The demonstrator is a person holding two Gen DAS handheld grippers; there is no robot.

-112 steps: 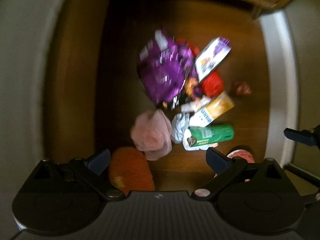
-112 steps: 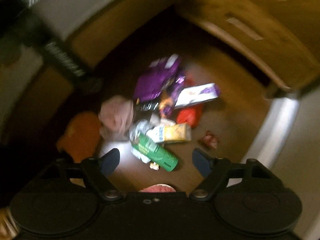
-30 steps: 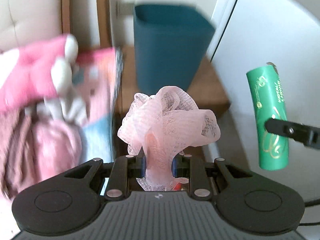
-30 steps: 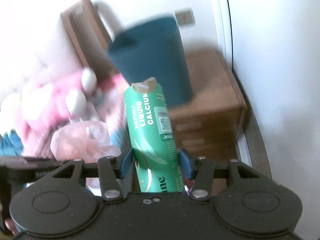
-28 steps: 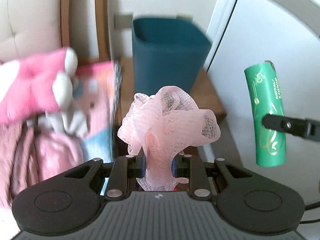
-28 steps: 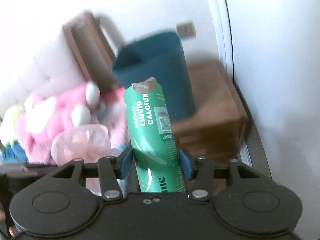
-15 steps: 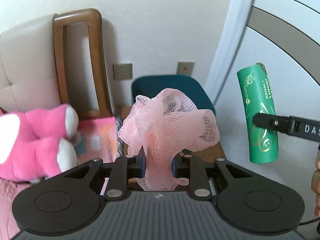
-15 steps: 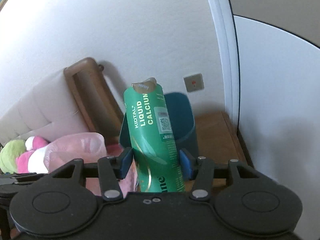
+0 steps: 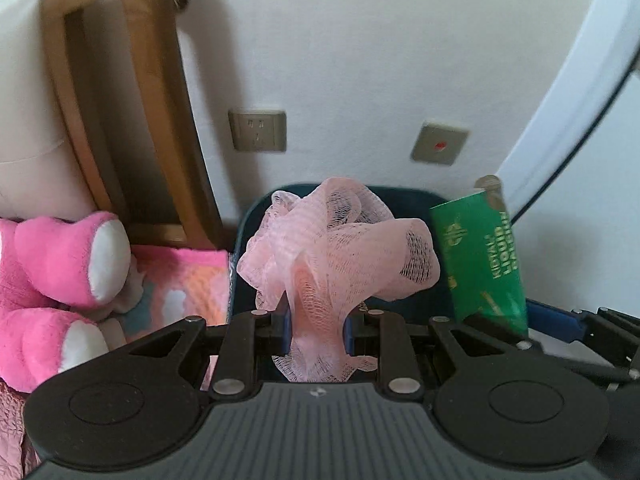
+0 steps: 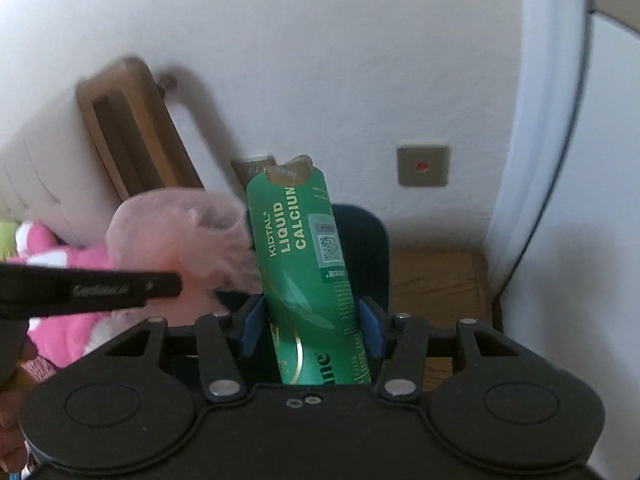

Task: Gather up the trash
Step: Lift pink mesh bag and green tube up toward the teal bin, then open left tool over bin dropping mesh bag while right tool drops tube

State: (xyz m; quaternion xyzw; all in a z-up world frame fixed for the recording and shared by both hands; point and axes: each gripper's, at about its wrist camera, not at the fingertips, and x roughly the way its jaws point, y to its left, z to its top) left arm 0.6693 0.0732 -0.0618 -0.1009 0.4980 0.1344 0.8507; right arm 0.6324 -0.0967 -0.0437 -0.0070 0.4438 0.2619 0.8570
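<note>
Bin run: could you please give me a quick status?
Left gripper shut on mesh. Right gripper shut on tube. Bin just ahead, nothing blocking.

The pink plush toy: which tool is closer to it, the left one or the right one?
Left. The left tool, shut on the pink mesh pouf, is right beside the pink plush toy. The right tool, gripping the green tube, is farther over, beyond the left one.

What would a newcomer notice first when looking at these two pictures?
The eye falls first on the pink mesh ball, clamped in the left gripper in the middle of the left wrist view. Next comes the green tube, upright in the right gripper, with "LIQUID CALCIUM" on it. Behind both stands the dark teal bin at the white wall, with a pink plush toy at the left.
</note>
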